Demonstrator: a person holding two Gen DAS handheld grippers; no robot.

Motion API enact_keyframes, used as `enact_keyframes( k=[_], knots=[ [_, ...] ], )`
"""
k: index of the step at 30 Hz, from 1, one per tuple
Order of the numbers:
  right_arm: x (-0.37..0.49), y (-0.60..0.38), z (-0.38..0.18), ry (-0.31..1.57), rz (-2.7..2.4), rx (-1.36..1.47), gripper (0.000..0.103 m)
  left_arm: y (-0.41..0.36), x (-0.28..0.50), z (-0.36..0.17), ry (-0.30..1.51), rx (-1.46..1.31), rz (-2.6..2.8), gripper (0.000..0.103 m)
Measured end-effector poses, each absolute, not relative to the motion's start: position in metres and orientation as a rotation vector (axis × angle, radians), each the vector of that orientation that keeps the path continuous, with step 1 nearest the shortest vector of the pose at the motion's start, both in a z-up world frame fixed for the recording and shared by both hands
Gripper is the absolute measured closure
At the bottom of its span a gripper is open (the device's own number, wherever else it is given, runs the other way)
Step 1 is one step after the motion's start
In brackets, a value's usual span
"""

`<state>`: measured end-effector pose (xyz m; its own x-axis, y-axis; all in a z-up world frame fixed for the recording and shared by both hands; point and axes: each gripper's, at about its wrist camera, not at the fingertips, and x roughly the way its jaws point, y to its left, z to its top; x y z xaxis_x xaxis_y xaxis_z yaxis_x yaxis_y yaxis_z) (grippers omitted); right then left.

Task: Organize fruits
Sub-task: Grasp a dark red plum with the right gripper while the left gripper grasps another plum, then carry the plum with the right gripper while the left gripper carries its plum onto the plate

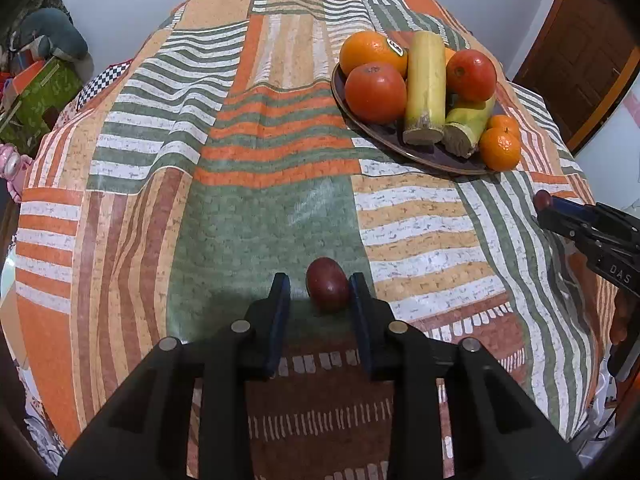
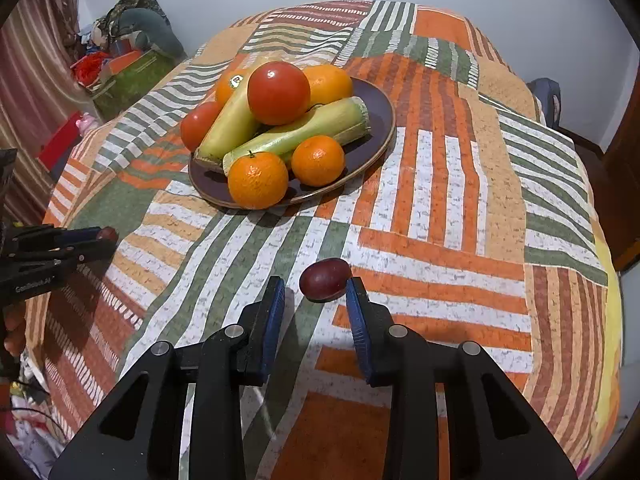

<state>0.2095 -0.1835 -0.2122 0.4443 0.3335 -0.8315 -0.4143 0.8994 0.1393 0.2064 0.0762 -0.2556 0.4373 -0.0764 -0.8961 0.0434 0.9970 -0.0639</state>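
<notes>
A dark plate (image 1: 400, 140) (image 2: 376, 120) holds oranges, red tomatoes, small mandarins and two pale green stalk pieces. In the left wrist view my left gripper (image 1: 320, 286) is open, with a small dark red fruit (image 1: 327, 283) on the cloth between its fingertips, against the right finger. In the right wrist view my right gripper (image 2: 316, 288) is open, with another dark red fruit (image 2: 325, 279) on the cloth between its tips, touching the right finger. Each gripper shows at the edge of the other's view, the right (image 1: 552, 210) and the left (image 2: 100, 240).
The table is covered with a patchwork cloth (image 1: 260, 160) of orange, green and white stripes. Boxes and clutter (image 2: 120, 64) stand on the floor beyond the table's left side. A wooden door (image 1: 580, 60) is at the far right.
</notes>
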Motion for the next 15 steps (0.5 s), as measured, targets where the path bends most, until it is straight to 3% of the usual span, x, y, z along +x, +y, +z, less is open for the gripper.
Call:
enact_keyframes(
  k=[4,15],
  knots=[
    [0.210,-0.183,-0.211,0.993,0.450,-0.108,0.081,0.077,0.207,-0.255,1.110,-0.048,-0.096,0.083],
    [0.203,-0.184,-0.198,0.962,0.459,-0.112,0.082,0.082,0.201,-0.235,1.065,-0.063,-0.098,0.083]
  ],
)
